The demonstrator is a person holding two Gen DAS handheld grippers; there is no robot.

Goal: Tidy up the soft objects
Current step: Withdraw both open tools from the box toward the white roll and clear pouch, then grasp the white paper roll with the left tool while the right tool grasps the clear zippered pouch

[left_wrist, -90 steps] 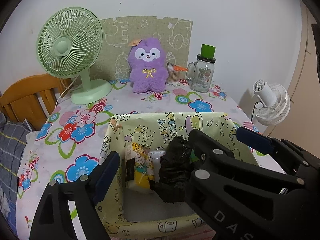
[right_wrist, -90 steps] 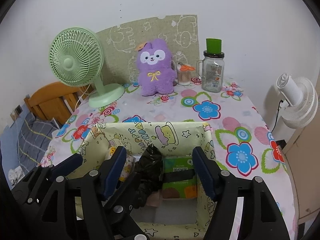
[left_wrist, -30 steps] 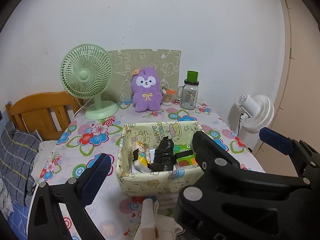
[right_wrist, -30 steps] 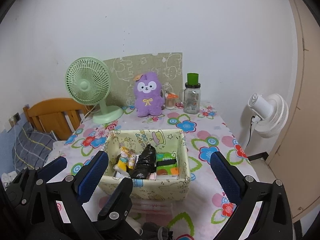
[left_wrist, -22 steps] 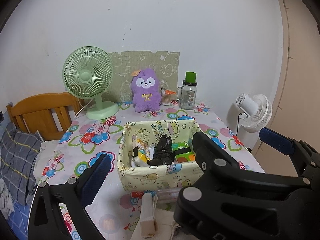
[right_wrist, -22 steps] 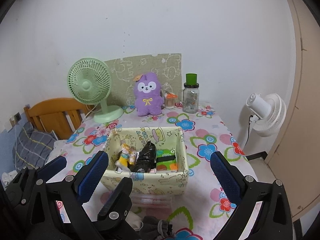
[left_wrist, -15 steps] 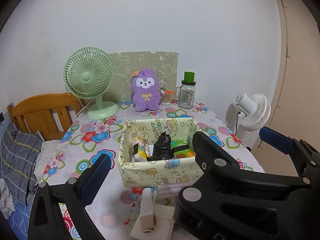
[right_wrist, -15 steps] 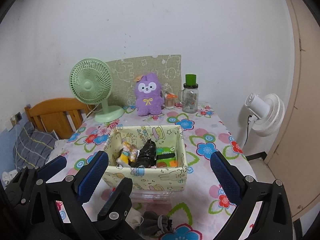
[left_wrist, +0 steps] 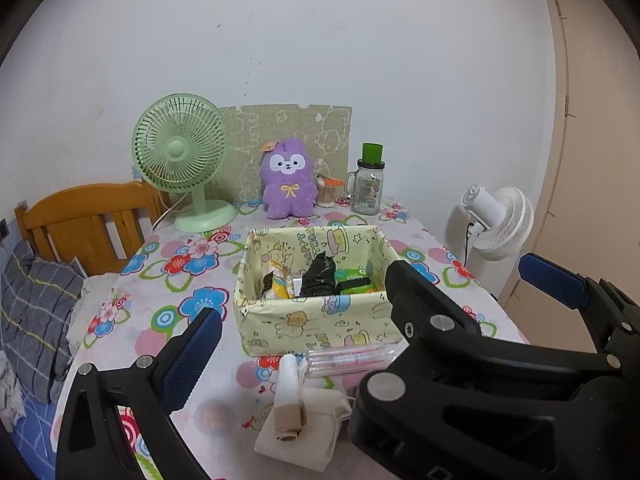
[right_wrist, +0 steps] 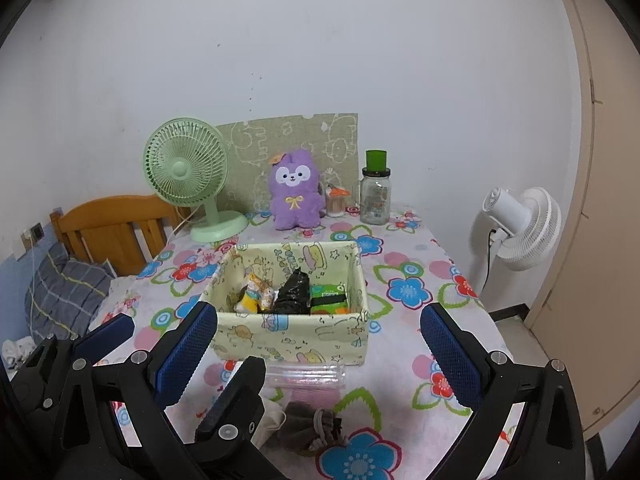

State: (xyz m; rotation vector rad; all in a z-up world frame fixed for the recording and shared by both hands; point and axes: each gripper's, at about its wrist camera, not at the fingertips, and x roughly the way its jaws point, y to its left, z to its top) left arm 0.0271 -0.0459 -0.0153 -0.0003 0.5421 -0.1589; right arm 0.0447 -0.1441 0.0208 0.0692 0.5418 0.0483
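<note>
Printed fabric bin (left_wrist: 320,320), rectangular, soft-sided.

Fabric bin (right_wrist: 304,340) printed cloth; plush toy (right_wrist: 296,190) fuzzy; jar (right_wrist: 375,196) clear glass; tablecloth (right_wrist: 404,292) matt floral.

A yellow plush (right_wrist: 253,297), black bag (right_wrist: 293,293) and green pack (right_wrist: 329,299) sit inside the cartoon-print fabric basket (right_wrist: 292,339).

Cartoon-printed yellow basket (left_wrist: 320,324), floral tablecloth (left_wrist: 168,304), purple plush (left_wrist: 287,178), mint-green fan (left_wrist: 180,148)
</note>
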